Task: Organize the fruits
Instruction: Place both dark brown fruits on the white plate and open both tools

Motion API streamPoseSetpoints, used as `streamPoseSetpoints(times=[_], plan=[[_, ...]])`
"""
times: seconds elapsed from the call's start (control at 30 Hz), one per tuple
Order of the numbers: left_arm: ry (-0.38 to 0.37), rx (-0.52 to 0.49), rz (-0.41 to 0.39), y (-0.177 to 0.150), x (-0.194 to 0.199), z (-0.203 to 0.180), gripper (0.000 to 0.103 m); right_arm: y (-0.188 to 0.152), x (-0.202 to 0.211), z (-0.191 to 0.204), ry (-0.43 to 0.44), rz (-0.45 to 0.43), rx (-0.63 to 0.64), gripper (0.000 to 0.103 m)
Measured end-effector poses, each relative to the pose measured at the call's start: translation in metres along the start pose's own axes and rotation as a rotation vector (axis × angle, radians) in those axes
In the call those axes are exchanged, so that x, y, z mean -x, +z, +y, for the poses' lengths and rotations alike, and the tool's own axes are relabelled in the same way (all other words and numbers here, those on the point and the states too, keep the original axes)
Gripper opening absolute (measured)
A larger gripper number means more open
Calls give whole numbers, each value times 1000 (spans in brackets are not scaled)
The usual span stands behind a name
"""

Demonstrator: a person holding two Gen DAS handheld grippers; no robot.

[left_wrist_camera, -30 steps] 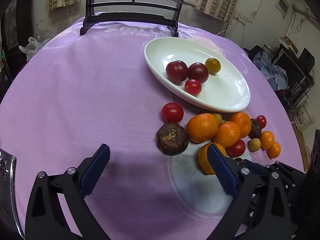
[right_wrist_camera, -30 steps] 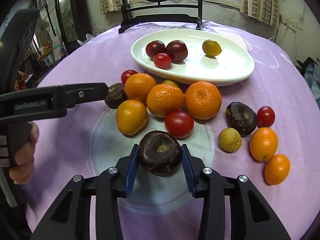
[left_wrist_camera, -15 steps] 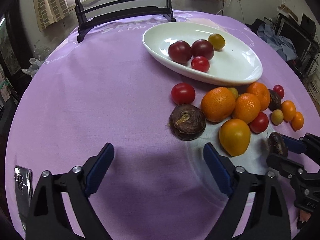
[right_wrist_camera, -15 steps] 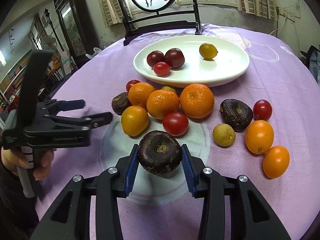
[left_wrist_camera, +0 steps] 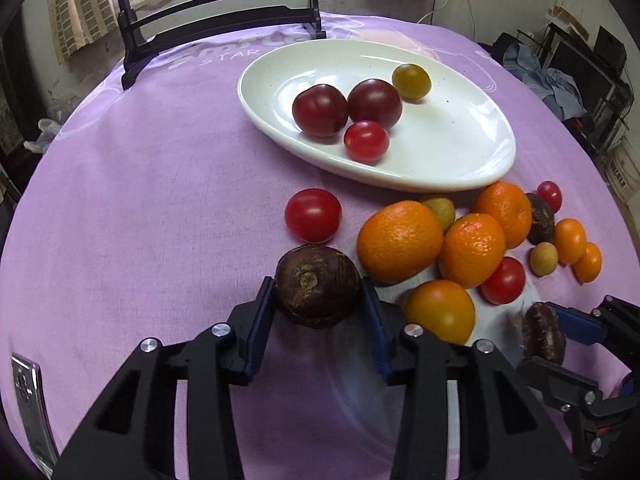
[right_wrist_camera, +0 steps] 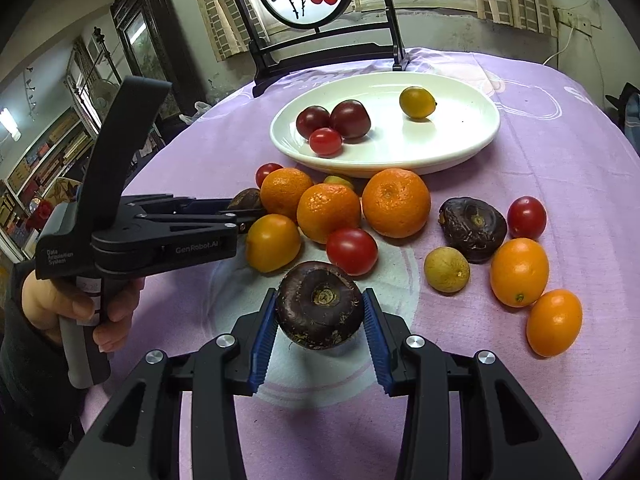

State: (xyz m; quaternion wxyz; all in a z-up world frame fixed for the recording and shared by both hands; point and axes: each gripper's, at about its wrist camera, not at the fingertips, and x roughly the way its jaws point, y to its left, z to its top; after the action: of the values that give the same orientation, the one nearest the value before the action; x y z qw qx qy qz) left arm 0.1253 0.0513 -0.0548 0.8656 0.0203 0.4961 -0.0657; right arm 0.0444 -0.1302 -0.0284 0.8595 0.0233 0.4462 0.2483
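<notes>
The left claw (left_wrist_camera: 318,312) grips a brown water chestnut (left_wrist_camera: 318,285) on the purple tabletop (left_wrist_camera: 140,200), beside a red tomato (left_wrist_camera: 313,215). The right claw (right_wrist_camera: 320,330) holds a darker chestnut (right_wrist_camera: 320,305) near the loose oranges (right_wrist_camera: 396,203). Beyond, the white plate (right_wrist_camera: 460,136) carries 4 tomatoes.

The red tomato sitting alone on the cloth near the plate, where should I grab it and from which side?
Grip the red tomato across its widest middle, coming from above and pinching its left and right sides. Round and smooth, it could slip from an off-centre pinch. Bare cloth lies on its left; the mandarin on its right stands apart.
</notes>
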Motion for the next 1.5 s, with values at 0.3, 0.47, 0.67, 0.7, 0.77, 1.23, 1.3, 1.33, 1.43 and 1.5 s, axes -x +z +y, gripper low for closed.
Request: streamPoseSetpoints(times=[0.3, 0.47, 0.67, 0.7, 0.77, 1.23, 1.3, 1.33, 1.43, 1.5], plan=[[-64, 3, -129, 3, 66, -1, 41, 11, 29, 7, -50, -88, 42, 42], [-103, 0, -176, 28, 82, -11, 41, 41, 51, 5, -117, -155, 118, 42], [-106, 32, -177, 70, 65, -19, 41, 82, 37, -13, -158, -159, 123, 42], [-118, 37, -167, 77, 59, -21, 41, 89, 30, -16, -166, -146, 121, 42], [-129, 40, -143, 87, 46, -26, 41, 99, 17, -20, -179, -129, 116, 42], [-58, 47, -49, 148, -35, -41, 42, 120, -55, -39, -227, 0, 136, 44], [-23, 16, -48, 151, -41, -47, 43, 120, -58, -40, -207, 10, 143, 57], [-16, -1, -43, 151, -43, -50, 44, 119, -57, -40, -207, 3, 144, 63], [0, -31, -54, 149, -40, -57, 60, 118, -52, -41, -211, -6, 141, 63], [14, -45, -73, 145, -33, -59, 61, 117, -47, -42, -211, -12, 135, 63]])
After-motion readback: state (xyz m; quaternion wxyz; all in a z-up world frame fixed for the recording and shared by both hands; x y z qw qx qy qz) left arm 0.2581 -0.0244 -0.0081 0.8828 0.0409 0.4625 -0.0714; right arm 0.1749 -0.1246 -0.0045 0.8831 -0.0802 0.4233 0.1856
